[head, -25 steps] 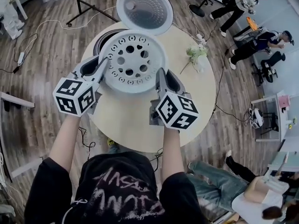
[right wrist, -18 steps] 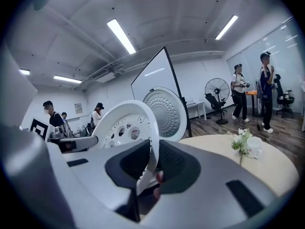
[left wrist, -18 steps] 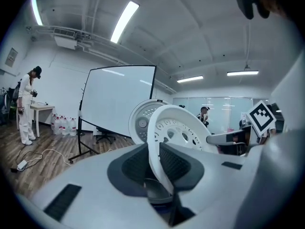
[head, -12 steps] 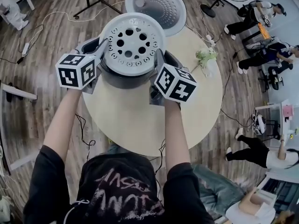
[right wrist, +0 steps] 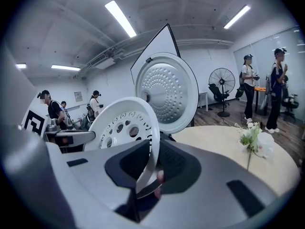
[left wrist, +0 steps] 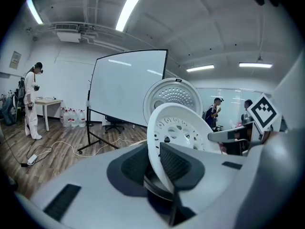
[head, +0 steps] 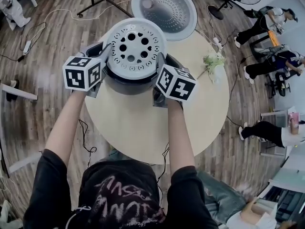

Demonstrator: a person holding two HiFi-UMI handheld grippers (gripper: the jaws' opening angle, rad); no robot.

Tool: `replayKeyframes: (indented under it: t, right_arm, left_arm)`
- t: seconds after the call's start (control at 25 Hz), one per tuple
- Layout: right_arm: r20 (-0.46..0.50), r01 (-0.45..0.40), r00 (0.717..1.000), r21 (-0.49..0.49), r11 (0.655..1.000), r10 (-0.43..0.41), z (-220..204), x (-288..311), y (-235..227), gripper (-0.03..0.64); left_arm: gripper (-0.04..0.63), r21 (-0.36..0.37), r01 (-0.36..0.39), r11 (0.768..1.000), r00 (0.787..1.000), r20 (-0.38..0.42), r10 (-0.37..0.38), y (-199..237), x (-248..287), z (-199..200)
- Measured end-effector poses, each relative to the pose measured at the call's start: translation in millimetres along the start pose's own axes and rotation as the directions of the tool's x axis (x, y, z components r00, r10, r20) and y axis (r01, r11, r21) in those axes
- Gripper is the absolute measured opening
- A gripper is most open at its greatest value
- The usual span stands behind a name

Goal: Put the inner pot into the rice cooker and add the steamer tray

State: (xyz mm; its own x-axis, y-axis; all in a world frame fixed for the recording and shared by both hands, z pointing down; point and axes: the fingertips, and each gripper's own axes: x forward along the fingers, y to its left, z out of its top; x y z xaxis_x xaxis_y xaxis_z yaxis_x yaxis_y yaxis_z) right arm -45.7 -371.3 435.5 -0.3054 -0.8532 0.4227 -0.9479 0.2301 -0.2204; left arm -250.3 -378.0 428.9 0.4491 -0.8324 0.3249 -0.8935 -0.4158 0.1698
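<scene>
The white steamer tray [head: 135, 48], round with several holes, hovers right over the dark rice cooker body [head: 127, 84] on the round table. My left gripper [head: 106, 56] is shut on the tray's left rim [left wrist: 159, 168]. My right gripper [head: 161, 65] is shut on its right rim [right wrist: 151, 161]. The cooker's lid [head: 164, 5] stands open behind, its dotted inner plate facing me [right wrist: 167, 90]. The tray hides the cooker's opening, so the inner pot is out of sight.
The round beige table [head: 143, 123] carries a small vase of flowers [head: 212, 61] at its right edge. A whiteboard on a stand [left wrist: 126, 87] is behind the table. Cables run over the wooden floor, and several people stand around the room.
Both grippers have carried the tray away from me and lower, from in front of the cooker to directly above its opening. The grip on each rim is unchanged.
</scene>
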Motion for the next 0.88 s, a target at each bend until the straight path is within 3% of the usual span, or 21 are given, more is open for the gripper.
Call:
replayKeyframes:
  t: [0.68,0.88]
  right_arm:
    - [-0.067,0.028,0.997,-0.034,0.999,-0.03,-19,26,-7,0.094]
    - [-0.08,0.019,0.997,-0.051,0.999,-0.023,-31,31,-4,0.151]
  left_arm:
    - [0.115,0.01,-0.01,1.0,0.996,-0.086,0.01,11,22,-21]
    - [0.125,-0.013,-0.014,1.0,0.995,-0.104,0.013,15,26,-29]
